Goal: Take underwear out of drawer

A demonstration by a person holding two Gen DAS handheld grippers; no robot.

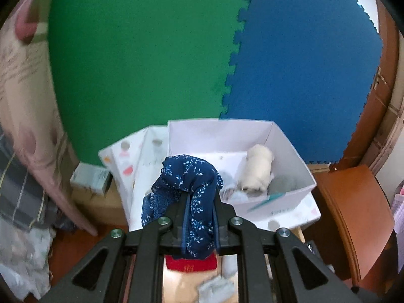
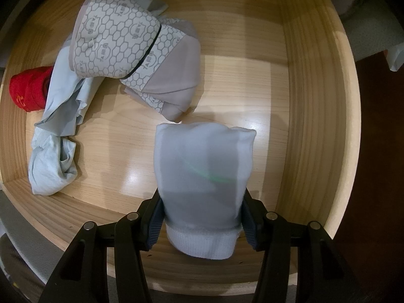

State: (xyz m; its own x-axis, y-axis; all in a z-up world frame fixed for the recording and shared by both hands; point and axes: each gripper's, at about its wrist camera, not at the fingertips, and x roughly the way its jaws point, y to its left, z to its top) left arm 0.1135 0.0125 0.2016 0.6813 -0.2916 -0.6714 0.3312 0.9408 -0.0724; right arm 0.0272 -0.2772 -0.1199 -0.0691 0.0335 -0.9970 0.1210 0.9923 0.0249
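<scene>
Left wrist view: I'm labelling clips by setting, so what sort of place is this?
Probably a home bedroom: a wooden drawer of folded underwear, a white storage box and foam floor mats.

Left tool (image 1: 199,217): black two-finger linkage, tilted forward and downward, held clear above the white box (image 1: 290,156).
Left tool jaws: pinched nearly together on a navy floral underwear (image 1: 186,176), which bunches up past the fingertips and trails back between the fingers.
Right tool (image 2: 202,217): points straight down into the wooden drawer (image 2: 303,101), near its front wall.
Right tool jaws: partly apart, the blue pads (image 2: 155,224) pressing both sides of a rolled pale grey underwear (image 2: 204,176).
Right tool fingers: roughly symmetric about the roll.
</scene>
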